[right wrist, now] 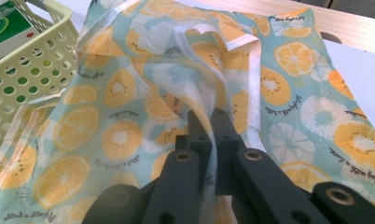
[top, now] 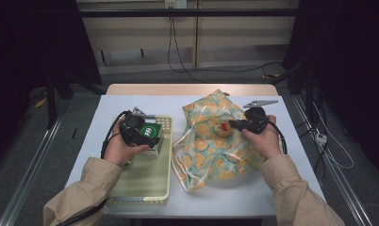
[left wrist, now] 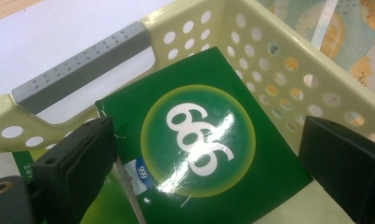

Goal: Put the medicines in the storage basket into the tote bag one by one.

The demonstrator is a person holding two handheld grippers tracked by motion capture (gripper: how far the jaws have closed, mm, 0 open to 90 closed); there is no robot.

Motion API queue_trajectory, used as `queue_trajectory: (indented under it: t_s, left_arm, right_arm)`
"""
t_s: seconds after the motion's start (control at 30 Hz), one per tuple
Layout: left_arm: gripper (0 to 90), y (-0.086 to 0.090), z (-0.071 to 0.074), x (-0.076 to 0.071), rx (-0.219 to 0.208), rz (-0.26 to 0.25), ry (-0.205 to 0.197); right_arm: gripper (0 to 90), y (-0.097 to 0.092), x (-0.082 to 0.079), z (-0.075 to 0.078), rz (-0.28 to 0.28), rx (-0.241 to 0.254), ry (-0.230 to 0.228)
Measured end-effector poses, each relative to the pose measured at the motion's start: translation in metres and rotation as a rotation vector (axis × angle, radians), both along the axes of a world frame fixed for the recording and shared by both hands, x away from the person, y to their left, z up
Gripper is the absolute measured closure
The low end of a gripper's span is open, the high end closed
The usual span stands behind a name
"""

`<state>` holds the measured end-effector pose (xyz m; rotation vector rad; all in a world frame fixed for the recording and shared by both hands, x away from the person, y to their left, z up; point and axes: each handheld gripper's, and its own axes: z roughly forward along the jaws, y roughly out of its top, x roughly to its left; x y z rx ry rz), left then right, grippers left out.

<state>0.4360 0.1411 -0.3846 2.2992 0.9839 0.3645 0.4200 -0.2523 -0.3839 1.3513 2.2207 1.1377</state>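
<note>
While the right gripper pinches the bag, the left gripper's jaws straddle a half-hidden box — contact unclear.

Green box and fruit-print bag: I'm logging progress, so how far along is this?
Done: the right claw is shut on the fruit-print bag film. In hand: the left claw straddles the green box inside the basket, jaws apart. Left, probably: gripping the box, moving it to the bag.
</note>
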Motion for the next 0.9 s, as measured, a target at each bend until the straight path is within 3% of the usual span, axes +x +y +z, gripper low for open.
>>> queue_trajectory:
  t_s: [0.13, 0.37, 0.53, 0.67, 0.77, 0.9]
  left_arm:
    - [2.7, -0.002, -0.001, 0.0, 0.027, -0.001, -0.004]
    - [5.2, 0.0, 0.001, 0.002, -0.013, 0.04, 0.016]
    - [1.9, -0.003, -0.004, 0.003, 0.001, 0.058, 0.023]
    - [0.2, -0.005, -0.012, 0.004, 0.004, 0.075, 0.061]
    - [4.1, -0.008, -0.018, 0.003, 0.021, 0.053, 0.095]
    - [12.6, -0.009, -0.021, 0.003, 0.003, 0.086, 0.132]
  right_arm:
    - [89.3, 0.001, 0.0, -0.001, 0.002, 0.002, 0.002]
    - [89.3, 0.002, 0.0, -0.001, 0.005, 0.002, 0.004]
    - [89.3, 0.002, 0.0, -0.002, 0.009, 0.007, 0.003]
    - [89.3, 0.001, 0.0, -0.004, 0.006, 0.01, 0.004]
    - [89.3, 0.001, -0.001, -0.005, 0.01, 0.006, 0.008]
    - [89.2, 0.001, -0.001, -0.008, 0.008, 0.011, 0.012]
